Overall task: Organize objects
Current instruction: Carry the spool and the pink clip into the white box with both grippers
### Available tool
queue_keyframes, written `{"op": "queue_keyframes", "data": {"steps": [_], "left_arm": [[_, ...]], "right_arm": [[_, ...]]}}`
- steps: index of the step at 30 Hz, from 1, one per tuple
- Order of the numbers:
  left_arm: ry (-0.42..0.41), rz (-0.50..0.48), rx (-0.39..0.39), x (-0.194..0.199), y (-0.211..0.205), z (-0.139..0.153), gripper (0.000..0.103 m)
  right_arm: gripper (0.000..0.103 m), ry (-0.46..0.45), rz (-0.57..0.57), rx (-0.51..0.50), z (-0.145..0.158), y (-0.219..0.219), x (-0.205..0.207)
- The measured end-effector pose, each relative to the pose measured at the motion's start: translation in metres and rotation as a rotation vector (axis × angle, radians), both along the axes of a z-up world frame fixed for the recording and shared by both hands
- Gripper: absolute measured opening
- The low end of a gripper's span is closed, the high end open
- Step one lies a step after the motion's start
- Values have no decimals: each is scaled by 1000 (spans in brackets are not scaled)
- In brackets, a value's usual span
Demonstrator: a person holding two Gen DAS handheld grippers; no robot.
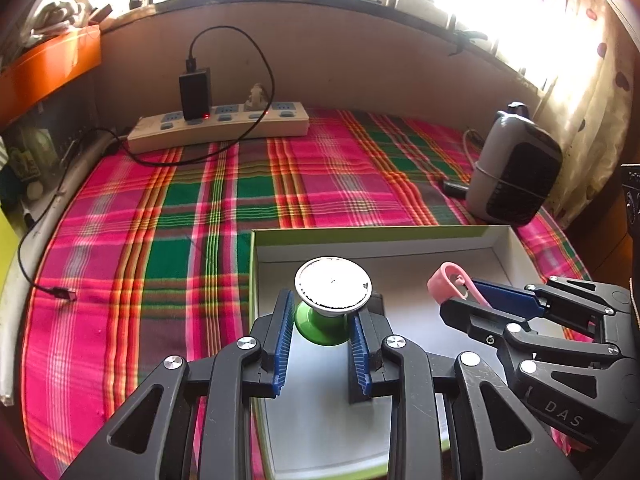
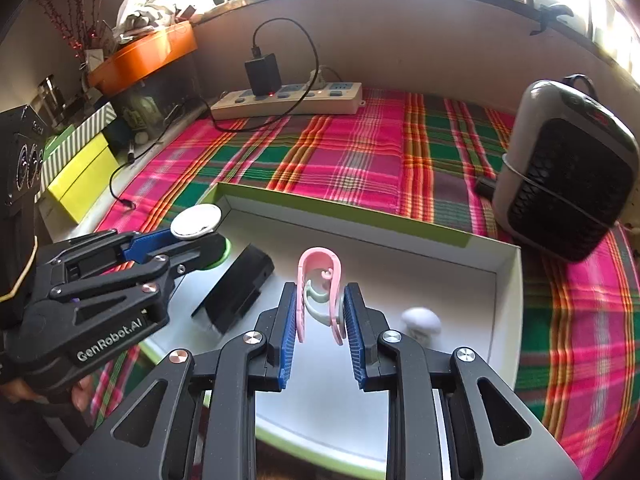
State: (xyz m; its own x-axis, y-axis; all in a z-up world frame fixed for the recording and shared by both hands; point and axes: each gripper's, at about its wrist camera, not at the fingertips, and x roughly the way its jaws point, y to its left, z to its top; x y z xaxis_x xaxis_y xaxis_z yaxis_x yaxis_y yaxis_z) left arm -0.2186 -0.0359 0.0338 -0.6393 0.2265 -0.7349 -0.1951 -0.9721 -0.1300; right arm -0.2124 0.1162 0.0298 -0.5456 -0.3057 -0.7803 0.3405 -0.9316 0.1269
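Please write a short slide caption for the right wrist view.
Right hand-held gripper holds a pink clip above the white box.

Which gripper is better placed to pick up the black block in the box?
Left. The left gripper is beside the black block, although it holds the green-based disc. The right gripper holds the pink clip, farther away.

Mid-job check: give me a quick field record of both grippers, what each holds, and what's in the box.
left gripper: shut on green-based disc, over the box
right gripper: shut on pink clip, over the box
box: open, white inside, on plaid cloth
in box: black holder, small white piece
nearby: heater, power strip
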Motion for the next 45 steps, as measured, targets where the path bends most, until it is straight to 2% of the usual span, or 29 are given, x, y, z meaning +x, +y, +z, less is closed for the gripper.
{"op": "queue_keyframes", "data": {"steps": [17,45], "left_arm": [[-10,-34,-31,-22,10,-10,25],[-19,-41,-32,-22,13,-13,25]], "right_arm": [[24,-52,-5,37,-19,-8,-29],[25,-52,-14,61,-22,-10,-32]]}}
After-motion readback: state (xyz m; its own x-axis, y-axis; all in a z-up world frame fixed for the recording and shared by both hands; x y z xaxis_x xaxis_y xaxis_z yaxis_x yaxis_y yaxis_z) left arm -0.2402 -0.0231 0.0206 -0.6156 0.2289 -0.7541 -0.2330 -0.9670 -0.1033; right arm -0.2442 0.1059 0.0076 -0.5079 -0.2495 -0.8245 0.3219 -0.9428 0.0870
